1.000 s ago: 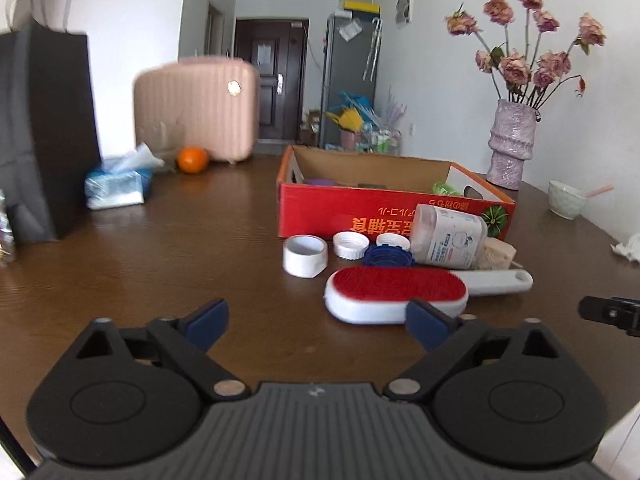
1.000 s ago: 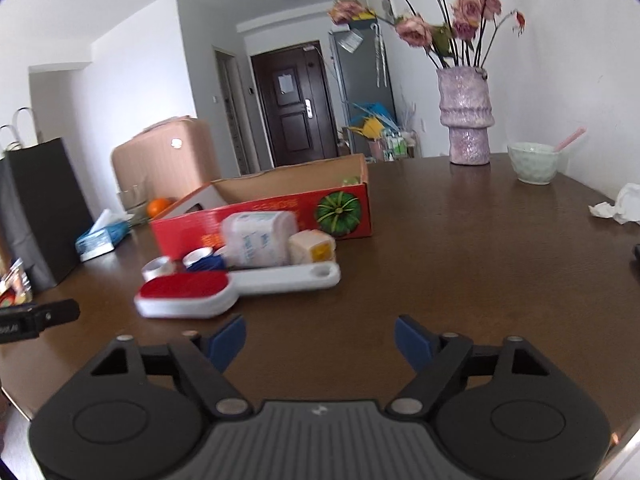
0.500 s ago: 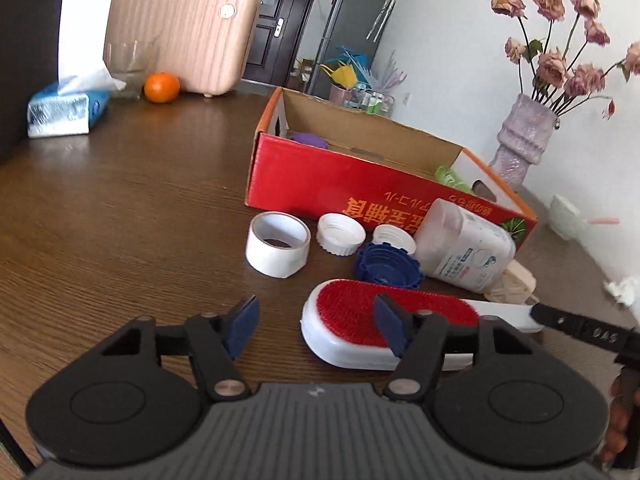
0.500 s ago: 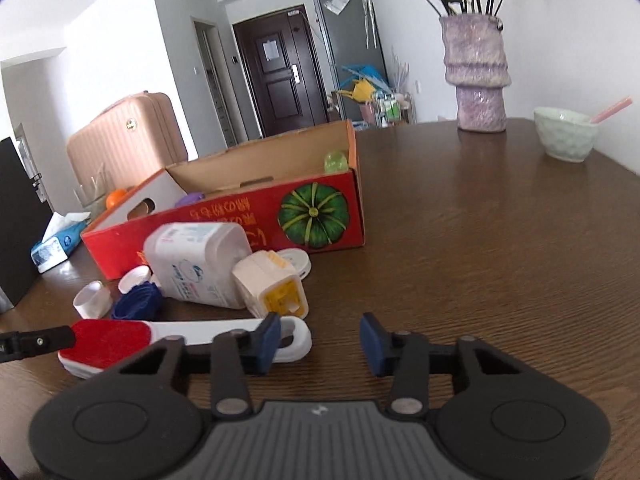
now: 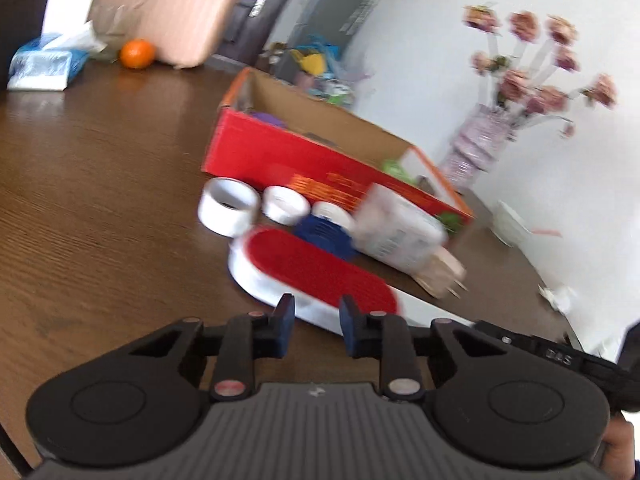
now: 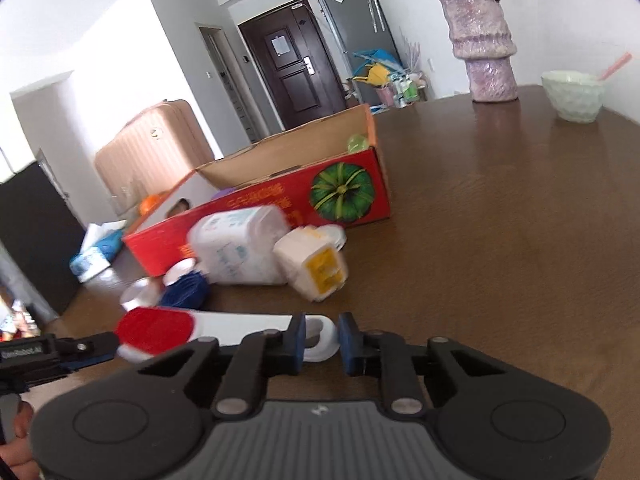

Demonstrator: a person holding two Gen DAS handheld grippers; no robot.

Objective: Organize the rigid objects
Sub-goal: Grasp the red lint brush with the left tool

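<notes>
The left gripper [image 5: 316, 314] is angled down toward the brown table [image 5: 100, 208] and rolled, so the scene is seen tilted; its 2 blue-padded jaws are drawn narrow at the near edge of the red-faced head of the lint brush [image 5: 312, 276], though whether the pads actually press on the head cannot be told through the blur. The right gripper [image 6: 322, 338] is likewise pointed downward, and its jaws are clamped on the looped end of the brush's white handle. The brush is laid flat on the table, just in front of a tape roll [image 5: 228, 208], 2 white caps [image 5: 286, 210], a blue cap [image 5: 324, 236], a white bottle [image 6: 240, 250] lying on its side and a white and yellow plug [image 6: 314, 264]. Behind these stands the open red cardboard box [image 6: 280, 204], on whose side a green pumpkin picture is printed; orange lettering beside it is too blurred to be read. The bottle's label print cannot be read either. A fingertip [image 6: 16, 420] is seen at the lower left edge of the right view.
</notes>
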